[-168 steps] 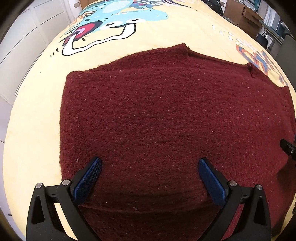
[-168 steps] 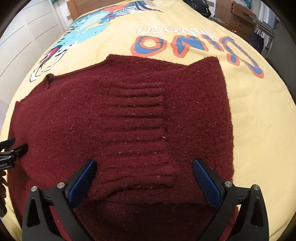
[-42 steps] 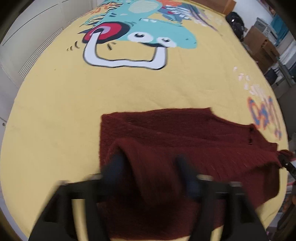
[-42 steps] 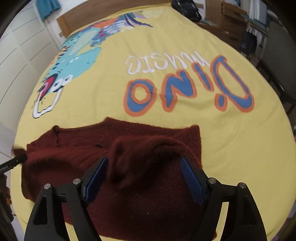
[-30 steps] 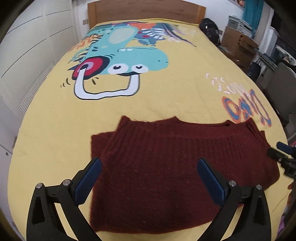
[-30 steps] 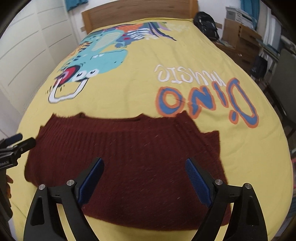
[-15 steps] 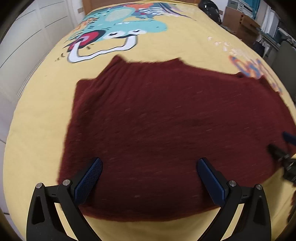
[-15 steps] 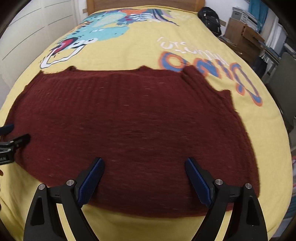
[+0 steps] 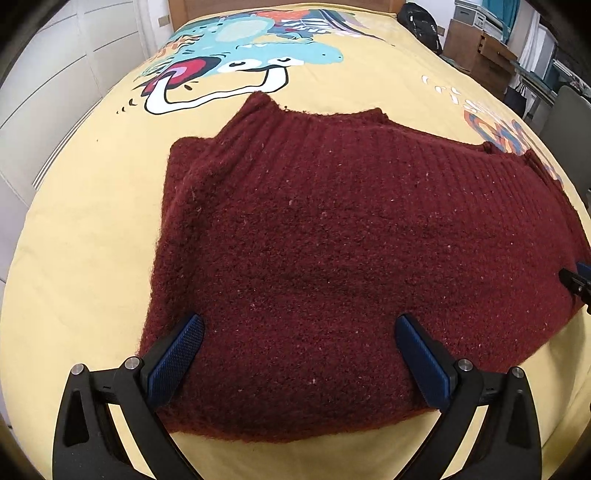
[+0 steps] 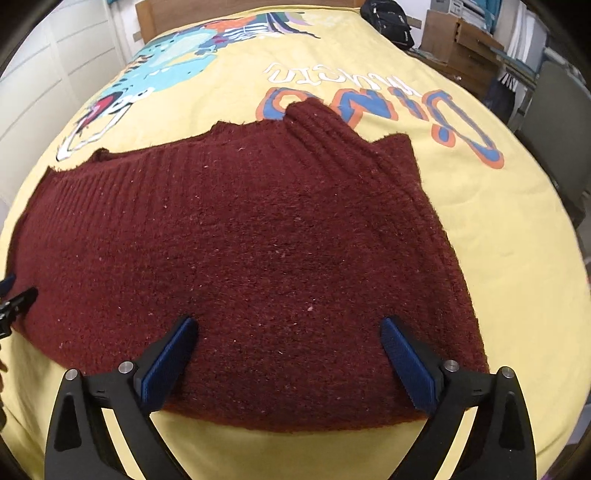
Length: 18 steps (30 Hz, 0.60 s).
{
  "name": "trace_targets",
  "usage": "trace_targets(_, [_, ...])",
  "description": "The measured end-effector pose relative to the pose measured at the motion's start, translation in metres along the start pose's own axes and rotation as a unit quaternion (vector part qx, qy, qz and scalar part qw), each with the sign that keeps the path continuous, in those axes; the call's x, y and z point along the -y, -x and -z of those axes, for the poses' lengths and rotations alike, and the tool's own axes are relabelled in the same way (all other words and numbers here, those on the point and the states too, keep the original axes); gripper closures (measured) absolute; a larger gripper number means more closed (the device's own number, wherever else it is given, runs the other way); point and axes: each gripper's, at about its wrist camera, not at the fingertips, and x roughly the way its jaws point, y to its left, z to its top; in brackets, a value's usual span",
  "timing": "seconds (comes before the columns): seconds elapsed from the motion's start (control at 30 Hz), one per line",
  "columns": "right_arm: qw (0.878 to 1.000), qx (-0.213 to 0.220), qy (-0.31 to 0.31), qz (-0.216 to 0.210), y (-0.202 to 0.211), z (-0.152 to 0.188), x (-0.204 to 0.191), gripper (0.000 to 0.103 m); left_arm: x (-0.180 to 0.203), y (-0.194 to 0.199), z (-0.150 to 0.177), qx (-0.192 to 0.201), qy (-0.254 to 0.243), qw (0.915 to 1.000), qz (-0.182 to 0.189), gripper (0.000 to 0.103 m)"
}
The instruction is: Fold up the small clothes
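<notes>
Bedroom in a home.
Bed with yellow dinosaur-print cover (image 9: 92, 229) and wooden headboard (image 10: 236, 6); white panelled wardrobe doors (image 9: 55, 74) along one side; wooden drawer unit (image 9: 484, 55), black backpack (image 10: 388, 20) and grey chair (image 10: 554, 122) along the other.

Matte black plastic on both tools. Left gripper (image 9: 299, 349): two angular black arms, each cut with a triangular opening, each ending in a long blue pad (image 9: 173, 356) with fine cross-hatched grip texture. Two round silver screw heads (image 9: 131, 362) on each arm near the pad. Right gripper (image 10: 288, 352): same build, black skeletal arms, ribbed blue pads (image 10: 408, 367), paired silver screws (image 10: 451, 365). Black tips with a hint of blue at the frame edges in each opposite view. No cables or markings visible.
</notes>
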Motion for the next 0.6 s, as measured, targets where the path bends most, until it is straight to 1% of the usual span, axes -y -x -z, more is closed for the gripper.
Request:
trace_targets(0.2, [1.000,0.003,0.000,-0.006,0.026,0.000,-0.007,0.003,0.002,0.007,-0.004,-0.024,-0.020,0.9995,0.004,0.001])
trace_targets(0.27, [1.000,0.007,0.004,-0.005,0.036,0.000,-0.008,0.003,-0.001,0.016,-0.007,-0.035,-0.027,0.9990,0.006,0.001])
trace_targets(0.3, [1.000,0.010,0.005,-0.005,0.041,0.002,-0.009,0.003,-0.003,0.020,-0.008,-0.033,-0.025,0.9991,0.008,0.001])
trace_targets(0.4, [1.000,0.011,0.000,-0.017,0.054,0.008,-0.009,0.003,-0.029,0.037,-0.014,-0.021,0.002,0.9996,0.017,0.001])
trace_targets(0.5, [1.000,0.012,-0.005,-0.021,0.062,0.018,-0.010,0.003,-0.060,0.036,-0.019,-0.032,0.033,0.9989,0.008,0.001])
trace_targets(0.57, [1.000,0.009,-0.003,-0.018,0.063,0.022,-0.010,0.003,-0.080,0.027,-0.019,-0.046,0.050,0.9977,0.001,0.001])
trace_targets(0.6, [1.000,0.006,-0.001,-0.016,0.063,0.024,-0.010,0.003,-0.087,0.022,-0.018,-0.054,0.056,0.9970,0.004,0.001])
